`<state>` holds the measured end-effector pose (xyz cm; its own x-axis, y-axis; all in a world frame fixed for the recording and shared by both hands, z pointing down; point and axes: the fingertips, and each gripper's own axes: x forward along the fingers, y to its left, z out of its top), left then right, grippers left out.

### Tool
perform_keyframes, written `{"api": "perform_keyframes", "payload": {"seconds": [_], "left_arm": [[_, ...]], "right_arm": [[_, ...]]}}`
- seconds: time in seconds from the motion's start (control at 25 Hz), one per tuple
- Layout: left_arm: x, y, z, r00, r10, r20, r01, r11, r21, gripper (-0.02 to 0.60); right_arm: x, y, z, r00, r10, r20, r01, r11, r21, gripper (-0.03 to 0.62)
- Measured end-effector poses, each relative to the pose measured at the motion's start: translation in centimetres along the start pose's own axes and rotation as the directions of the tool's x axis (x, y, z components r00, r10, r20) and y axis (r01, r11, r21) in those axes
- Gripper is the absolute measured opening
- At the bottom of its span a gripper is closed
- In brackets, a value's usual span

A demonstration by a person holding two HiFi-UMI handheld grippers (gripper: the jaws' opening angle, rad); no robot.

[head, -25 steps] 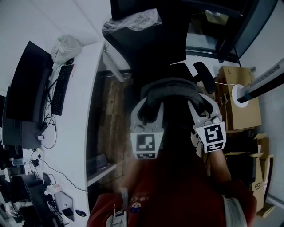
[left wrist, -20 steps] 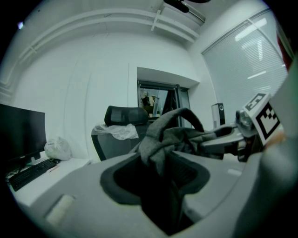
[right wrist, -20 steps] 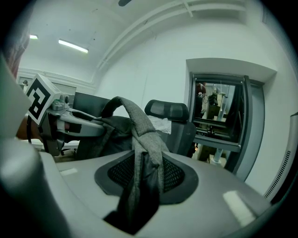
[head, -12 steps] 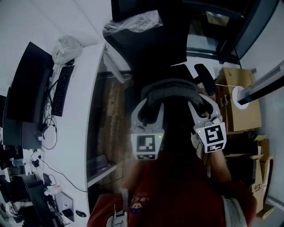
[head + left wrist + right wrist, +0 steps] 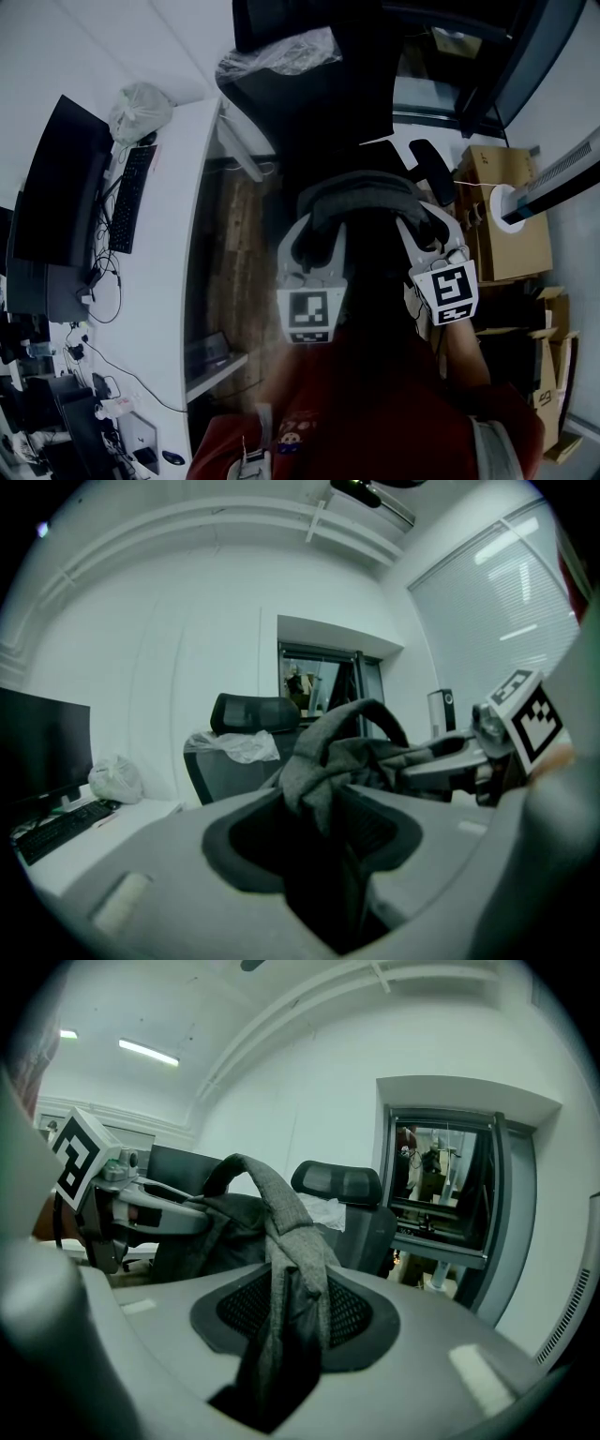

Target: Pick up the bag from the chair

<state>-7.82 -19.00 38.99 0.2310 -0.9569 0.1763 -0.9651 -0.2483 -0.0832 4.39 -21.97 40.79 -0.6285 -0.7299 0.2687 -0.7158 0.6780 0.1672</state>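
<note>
While my left tongs [image 5: 323, 817] and right tongs [image 5: 281, 1326] each pinch the grey bag [image 5: 361, 192] by its top band, it hangs slung crosswise between them, equally near both, with the black chair [image 5: 309, 103] standing farther ahead.

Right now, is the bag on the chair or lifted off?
Lifted off: left gripper and right gripper clamp the bag, with the chair beyond.
</note>
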Motion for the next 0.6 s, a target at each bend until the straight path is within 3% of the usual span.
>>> {"api": "perform_keyframes", "payload": {"seconds": [0.6], "left_arm": [[0.81,0.26,0.48,1.0,-0.003,0.001,0.003,1.0,0.001,0.176]], "right_arm": [[0.67,-0.72,0.36,1.0,-0.005,-0.004,0.005,1.0,0.001,0.14]]}}
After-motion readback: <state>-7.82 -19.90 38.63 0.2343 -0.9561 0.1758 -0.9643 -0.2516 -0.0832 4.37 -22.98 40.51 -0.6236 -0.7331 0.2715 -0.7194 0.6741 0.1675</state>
